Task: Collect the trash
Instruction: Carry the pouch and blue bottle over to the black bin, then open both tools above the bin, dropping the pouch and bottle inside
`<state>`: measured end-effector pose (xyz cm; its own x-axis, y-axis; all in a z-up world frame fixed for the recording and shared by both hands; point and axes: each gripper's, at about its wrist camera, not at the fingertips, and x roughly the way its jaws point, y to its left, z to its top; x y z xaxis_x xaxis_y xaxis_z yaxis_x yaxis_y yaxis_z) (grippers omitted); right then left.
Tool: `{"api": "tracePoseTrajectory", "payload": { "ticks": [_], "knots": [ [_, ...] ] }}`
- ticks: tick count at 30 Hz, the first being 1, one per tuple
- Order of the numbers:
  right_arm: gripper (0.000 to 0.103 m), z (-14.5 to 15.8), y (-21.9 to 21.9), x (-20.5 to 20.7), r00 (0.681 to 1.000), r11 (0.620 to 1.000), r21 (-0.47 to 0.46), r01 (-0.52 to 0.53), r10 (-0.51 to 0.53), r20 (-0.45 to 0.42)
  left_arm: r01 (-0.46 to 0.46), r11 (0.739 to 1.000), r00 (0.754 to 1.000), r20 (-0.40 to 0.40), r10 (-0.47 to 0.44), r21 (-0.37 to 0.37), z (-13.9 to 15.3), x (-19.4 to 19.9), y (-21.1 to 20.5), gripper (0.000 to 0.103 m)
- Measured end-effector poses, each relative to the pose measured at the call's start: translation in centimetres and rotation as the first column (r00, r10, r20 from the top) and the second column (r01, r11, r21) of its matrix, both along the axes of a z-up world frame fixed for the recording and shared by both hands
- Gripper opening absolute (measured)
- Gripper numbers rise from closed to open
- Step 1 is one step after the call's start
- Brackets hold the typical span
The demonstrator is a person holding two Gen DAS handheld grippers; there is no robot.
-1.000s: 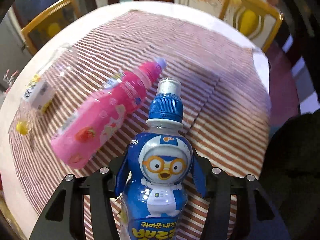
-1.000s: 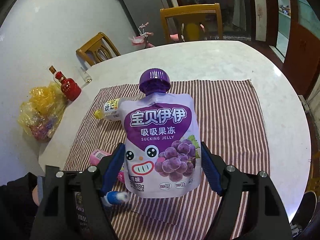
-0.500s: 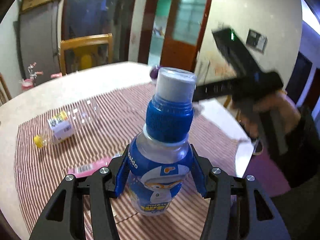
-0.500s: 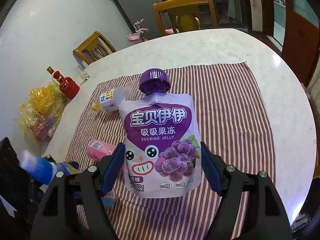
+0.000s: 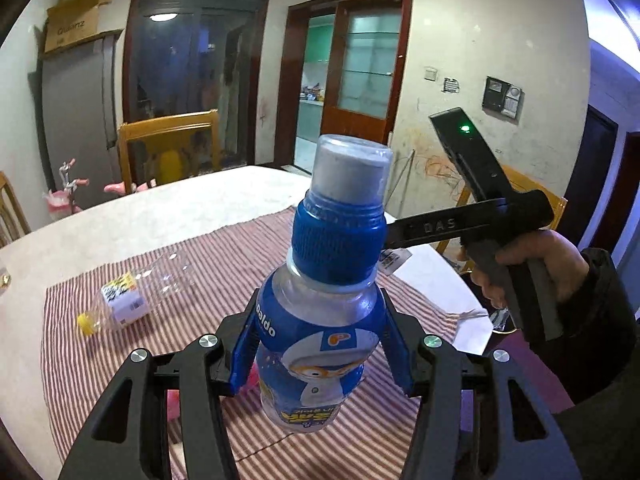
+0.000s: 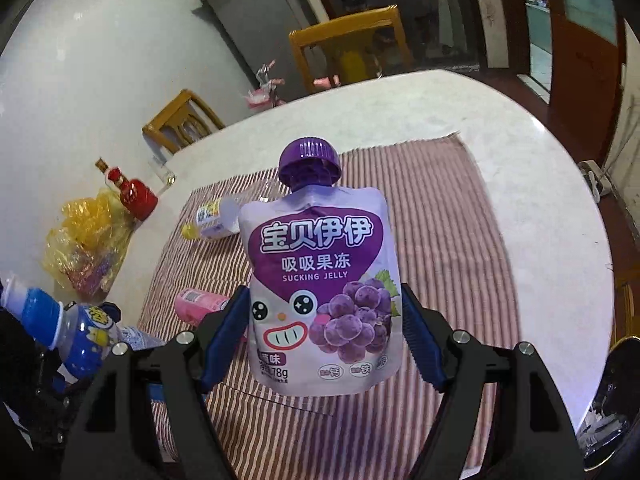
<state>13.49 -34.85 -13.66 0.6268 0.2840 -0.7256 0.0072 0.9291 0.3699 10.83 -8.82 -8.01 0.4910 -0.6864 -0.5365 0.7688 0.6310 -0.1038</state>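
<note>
Left gripper (image 5: 318, 354) pinches the blue penguin-print plastic drink bottle (image 5: 316, 320) at its belly, lifted above the striped surface (image 5: 224, 264). Right gripper (image 6: 322, 340) squeezes the soft purple jelly pouch (image 6: 320, 292) (light, floppy; probably best held low).

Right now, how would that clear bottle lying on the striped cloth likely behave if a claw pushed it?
The clear bottle looks empty, so probably light. It lies on its side, so it would likely roll. Thin ribbed walls may crumple when squeezed.
</note>
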Motion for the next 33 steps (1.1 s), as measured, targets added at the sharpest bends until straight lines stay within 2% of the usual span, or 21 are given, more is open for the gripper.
{"api": "tracePoseTrajectory", "payload": {
  "ticks": [5, 8, 12, 16, 19, 22, 28, 30, 32, 33],
  "knots": [
    [0.073, 1.3, -7.7, -5.3, 0.983, 0.984, 0.003, 0.181, -0.181, 0.043, 0.074, 0.997, 0.997, 0.030, -0.073, -0.014, 1.0, -0.3, -3.0, 0.053],
    [0.073, 0.6, -13.5, -9.6, 0.943, 0.942, -0.024, 0.334, -0.333, 0.026, 0.142, 0.990, 0.989, 0.049, -0.140, -0.027, 1.8, -0.9, -5.9, 0.053],
    [0.073, -2.9, -21.6, -15.8, 0.838, 0.840, -0.098, 0.534, -0.541, -0.067, 0.235, 0.971, 0.970, 0.072, -0.232, -0.044, 2.5, -2.0, -10.1, 0.053],
    [0.073, -9.4, -28.4, -20.7, 0.698, 0.727, -0.140, 0.672, -0.685, -0.208, 0.327, 0.943, 0.944, 0.074, -0.322, -0.059, 2.5, -3.4, -14.6, 0.053],
    [0.073, -13.2, -30.7, -22.8, 0.639, 0.685, -0.132, 0.717, -0.721, -0.270, 0.375, 0.926, 0.926, 0.063, -0.371, -0.050, 2.1, -4.5, -17.6, 0.053],
    [0.073, -16.1, -31.8, -23.3, 0.604, 0.665, -0.136, 0.734, -0.732, -0.315, 0.416, 0.909, 0.909, 0.048, -0.414, -0.038, 1.8, -5.7, -20.3, 0.053],
    [0.074, -20.8, -33.4, -22.7, 0.569, 0.657, -0.127, 0.743, -0.720, -0.398, 0.473, 0.881, 0.881, 0.023, -0.473, -0.009, 0.5, -7.5, -24.1, 0.053],
    [0.075, -22.8, -34.1, -22.4, 0.559, 0.668, -0.125, 0.734, -0.699, -0.446, 0.496, 0.868, 0.868, 0.014, -0.496, -0.003, 0.0, -8.1, -25.4, 0.053],
    [0.084, -24.8, -34.1, -22.5, 0.532, 0.670, -0.140, 0.729, -0.683, -0.501, 0.514, 0.858, 0.858, 0.009, -0.514, 0.001, -0.5, -8.4, -26.3, 0.053],
    [0.084, -25.1, -34.0, -22.9, 0.516, 0.662, -0.143, 0.736, -0.685, -0.514, 0.524, 0.852, 0.852, 0.006, -0.524, 0.005, -0.7, -8.6, -26.9, 0.053]
  ]
}}
